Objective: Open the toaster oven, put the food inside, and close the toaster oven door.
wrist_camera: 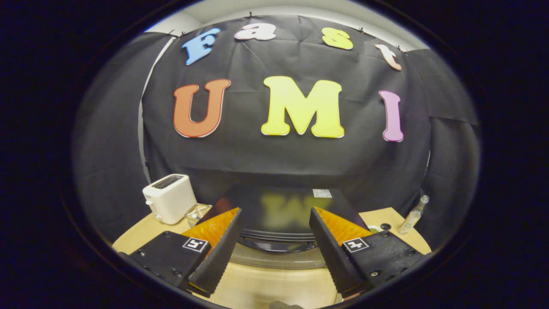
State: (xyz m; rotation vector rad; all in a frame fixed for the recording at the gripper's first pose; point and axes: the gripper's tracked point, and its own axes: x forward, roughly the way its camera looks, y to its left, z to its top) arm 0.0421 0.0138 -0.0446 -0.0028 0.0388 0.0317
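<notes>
Booth wall (279,163): black cloth is hung behind the desk and fills the background.
Desk (266,287): a light wooden top is seen below and between the fingers, and it runs out past both of them to left and right.
Toaster oven (283,210): a dark, glossy, flat top is seen from above, just ahead of the fingers and centred between them. It is set on the desk with its back towards the booth wall. A curved dark front edge with a paler band beneath it is seen at the near side. Whether the door is open or closed cannot be told. A small pale label is seen at the far right corner of the top.
Hand-held gripper (274,225): the two fingers are held wide apart, with nothing between them. The fingertips are raised over the near edge of the toaster oven, one on each side of its middle. Contact with it cannot be told.
White toaster (170,198): a two-slot pop-up toaster is stood upright on the desk, to the left of the toaster oven and beyond the left finger.
Clear bottle (414,215): a small slim bottle is stood on the desk to the right of the toaster oven.
Wire basket (196,213): a small wire object is placed between the white toaster and the toaster oven; its contents cannot be made out.
</notes>
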